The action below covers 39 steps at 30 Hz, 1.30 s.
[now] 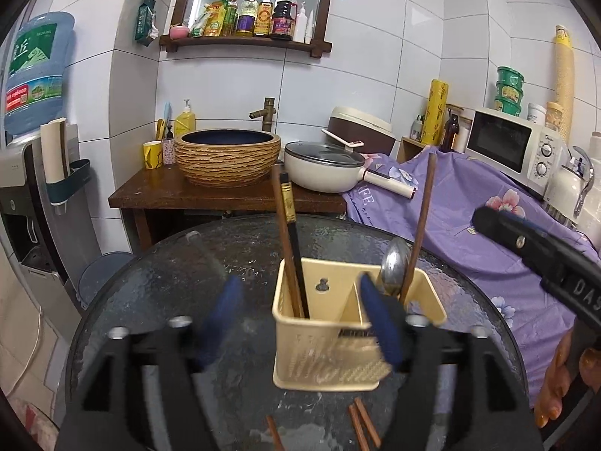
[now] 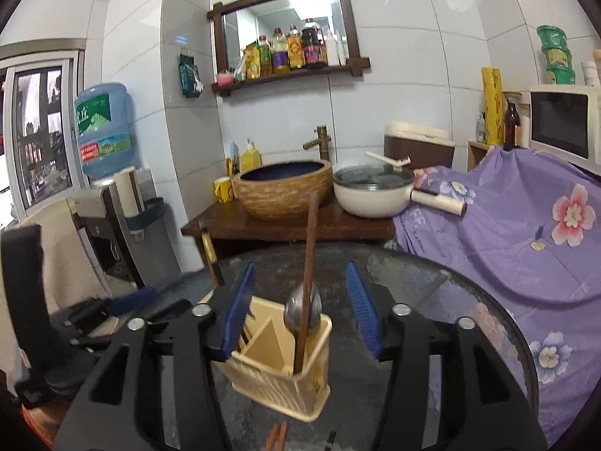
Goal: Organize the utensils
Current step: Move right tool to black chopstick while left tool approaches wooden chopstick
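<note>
Both grippers, left (image 1: 300, 323) and right (image 2: 300, 308), are hanging wide and empty over a cream caddy (image 1: 330, 353) on the glass table (image 1: 150, 282); chopsticks (image 1: 291, 248) and a spoon (image 1: 394, 267) are standing inside it.

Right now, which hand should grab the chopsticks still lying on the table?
Probably the left gripper: its open jaws are empty, and loose chopsticks lie just below it on the glass table. The right gripper is open around the utensil holder.

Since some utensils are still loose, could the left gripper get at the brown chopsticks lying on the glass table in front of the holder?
Probably yes: the left gripper stands open and empty, and the loose chopsticks lie uncovered just below it, with nothing between.
</note>
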### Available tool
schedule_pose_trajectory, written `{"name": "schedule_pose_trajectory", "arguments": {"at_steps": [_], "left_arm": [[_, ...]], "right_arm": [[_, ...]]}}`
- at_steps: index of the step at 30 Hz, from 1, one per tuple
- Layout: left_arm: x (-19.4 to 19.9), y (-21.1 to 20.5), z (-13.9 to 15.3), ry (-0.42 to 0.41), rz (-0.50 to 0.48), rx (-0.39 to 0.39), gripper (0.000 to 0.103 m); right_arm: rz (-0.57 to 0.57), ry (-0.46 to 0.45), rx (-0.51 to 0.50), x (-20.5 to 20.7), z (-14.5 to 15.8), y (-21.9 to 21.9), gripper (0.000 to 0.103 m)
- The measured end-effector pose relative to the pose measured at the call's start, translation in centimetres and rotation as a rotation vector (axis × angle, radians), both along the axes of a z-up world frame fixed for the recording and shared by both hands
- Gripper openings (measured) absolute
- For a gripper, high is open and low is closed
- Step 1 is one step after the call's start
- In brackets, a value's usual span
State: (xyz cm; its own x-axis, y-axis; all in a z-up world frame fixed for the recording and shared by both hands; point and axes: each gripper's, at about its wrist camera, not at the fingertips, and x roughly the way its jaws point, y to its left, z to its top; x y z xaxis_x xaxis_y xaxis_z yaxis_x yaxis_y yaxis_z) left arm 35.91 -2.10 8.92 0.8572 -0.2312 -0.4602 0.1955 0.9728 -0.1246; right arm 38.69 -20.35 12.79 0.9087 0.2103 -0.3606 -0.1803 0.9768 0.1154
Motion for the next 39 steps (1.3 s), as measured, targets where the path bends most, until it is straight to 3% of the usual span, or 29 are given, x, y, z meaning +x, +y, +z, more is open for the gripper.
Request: {"name": "schedule_pose_trajectory", "arguments": {"at_steps": [1,2,9,14,16,23,29,39], "left_arm": [[-0.9,0.5,-0.2,0.000,0.008,0.001,0.092],[-1.6,1.0,-0.4,0.010,0.015,0.005,0.095],[-3.7,3.6,-5.1,0.202,0.077,0.071,0.097],[-4.6,4.4,-7.9,0.261,0.089,0.085,0.097],[-4.8,4.9,-8.9,0.288,0.090,0.056,0.094],[-5.3,6.1,-12.3,0.388,0.104,-0.029,0.067],[-5.9,6.1,-13.5,0.419,0.104,-0.040,0.058],[-6.2,5.1,-13.9,0.430,0.079,-0.024,0.057]], "right_arm": [[-0.005,0.015,-0.012,-0.4,-0.4,-0.1,0.060],[-0.015,0.043,-0.036,-1.0,-1.2,-0.1,0.062],[-0.032,0.255,-0.065,-2.7,-8.5,-0.9,0.064],[-0.049,0.358,-0.034,-3.8,-12.8,-1.5,0.064],[-0.054,0.374,-0.048,-4.4,-13.9,-1.4,0.064],[-0.077,0.441,-0.067,-4.9,-16.4,-1.4,0.063],[-0.066,0.500,-0.084,-4.7,-18.2,-1.0,0.051],[-0.060,0.552,-0.101,-4.1,-19.6,0.3,0.044]]}}
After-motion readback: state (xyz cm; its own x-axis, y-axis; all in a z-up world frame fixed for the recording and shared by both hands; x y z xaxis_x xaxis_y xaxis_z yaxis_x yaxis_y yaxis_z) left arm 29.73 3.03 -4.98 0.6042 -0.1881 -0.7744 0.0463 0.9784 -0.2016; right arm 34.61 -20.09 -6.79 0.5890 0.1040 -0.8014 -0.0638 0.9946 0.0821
